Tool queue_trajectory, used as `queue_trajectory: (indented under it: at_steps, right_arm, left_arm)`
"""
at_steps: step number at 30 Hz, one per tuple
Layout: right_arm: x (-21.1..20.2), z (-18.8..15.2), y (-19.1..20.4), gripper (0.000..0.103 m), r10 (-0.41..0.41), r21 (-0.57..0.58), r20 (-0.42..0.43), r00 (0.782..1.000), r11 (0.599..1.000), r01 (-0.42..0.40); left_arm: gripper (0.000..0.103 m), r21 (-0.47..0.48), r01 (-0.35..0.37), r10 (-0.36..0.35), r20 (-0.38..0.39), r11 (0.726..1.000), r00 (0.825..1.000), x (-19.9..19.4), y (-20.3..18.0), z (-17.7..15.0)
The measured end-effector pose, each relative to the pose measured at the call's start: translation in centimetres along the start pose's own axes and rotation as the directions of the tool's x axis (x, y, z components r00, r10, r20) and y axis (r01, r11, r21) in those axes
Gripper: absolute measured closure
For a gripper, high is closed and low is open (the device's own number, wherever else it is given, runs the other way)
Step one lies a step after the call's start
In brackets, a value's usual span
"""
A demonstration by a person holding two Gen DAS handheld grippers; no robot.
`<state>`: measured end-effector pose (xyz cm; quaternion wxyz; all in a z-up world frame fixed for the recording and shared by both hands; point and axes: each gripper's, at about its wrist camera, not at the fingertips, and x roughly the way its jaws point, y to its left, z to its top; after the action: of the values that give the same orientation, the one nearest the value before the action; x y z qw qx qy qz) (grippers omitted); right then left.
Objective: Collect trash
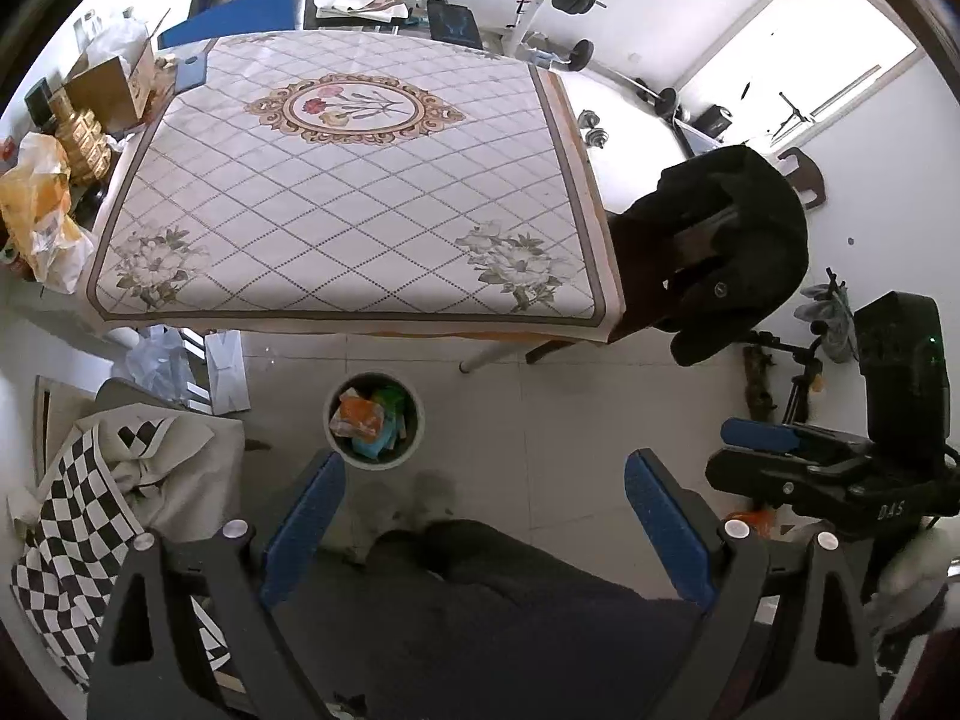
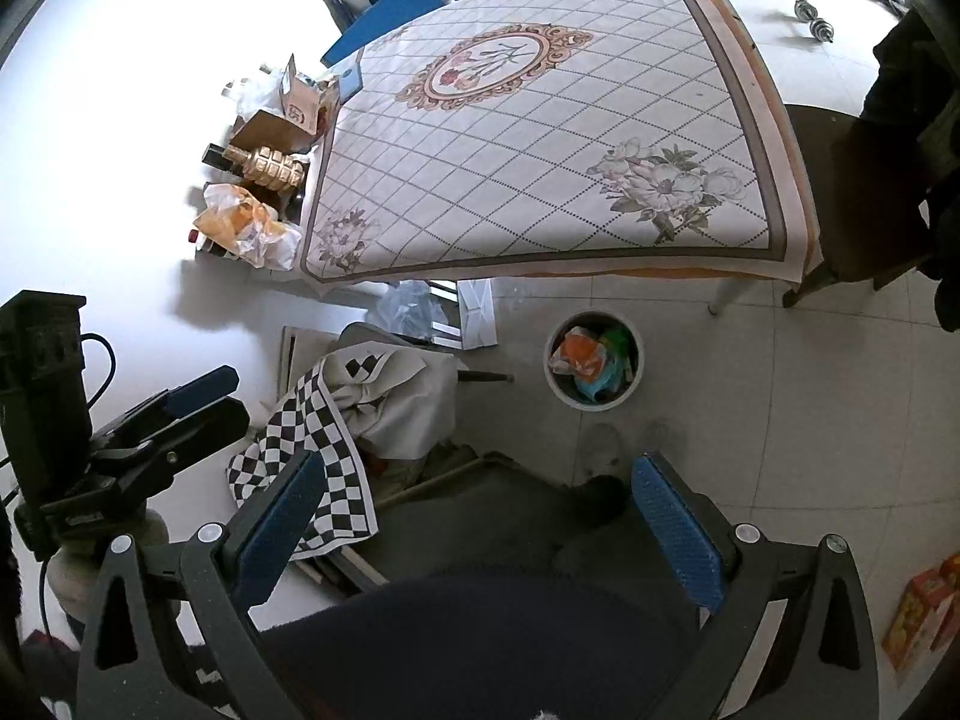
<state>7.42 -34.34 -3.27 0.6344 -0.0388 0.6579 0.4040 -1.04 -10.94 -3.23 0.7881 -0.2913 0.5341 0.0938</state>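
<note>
1. One large table with a floral cloth stands with its top bare.
2. Both grippers, left and right, have their jaws spread wide and hold nothing.
3. Round trash bin stands on the floor just before the table, with colourful wrappers inside.
</note>
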Motion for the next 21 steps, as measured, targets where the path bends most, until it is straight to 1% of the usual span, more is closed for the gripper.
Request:
queue_trajectory:
  at_steps: [11, 12, 13, 14, 21]
  right_arm:
    - [0.12, -0.63, 0.08, 0.0, -0.009, -0.002, -0.017, 1.0, 1.0, 0.009]
    - [0.13, -0.59, 0.04, 0.0, -0.007, -0.003, -0.02, 1.0, 1.0, 0.007]
    - [0.12, -0.62, 0.04, 0.0, -0.009, -0.003, -0.02, 1.0, 1.0, 0.009]
    - [0.16, -0.6, 0.04, 0.0, -0.012, -0.005, -0.02, 1.0, 1.0, 0.012]
    - [0.32, -0.7, 0.34, 0.0, -0.016, -0.011, -0.031, 0.999, 1.0, 0.015]
  left_arm:
    - [0.008, -0.005, 0.012, -0.012, -0.003, 1.0, 1.0, -0.38, -0.12, -0.62]
    - [0.007, -0.003, 0.011, -0.011, -0.004, 1.0, 1.0, -0.29, -0.21, -0.7]
    - [0.002, -0.005, 0.013, -0.013, -0.003, 1.0, 1.0, -0.32, -0.21, -0.72]
    - [0.0, -0.007, 0.015, -0.015, 0.0, 1.0, 1.0, -0.33, -0.22, -0.73]
    - [0.0, -0.001, 0.014, -0.014, -0.009, 1.0, 1.0, -0.06, -0.39, -0.9]
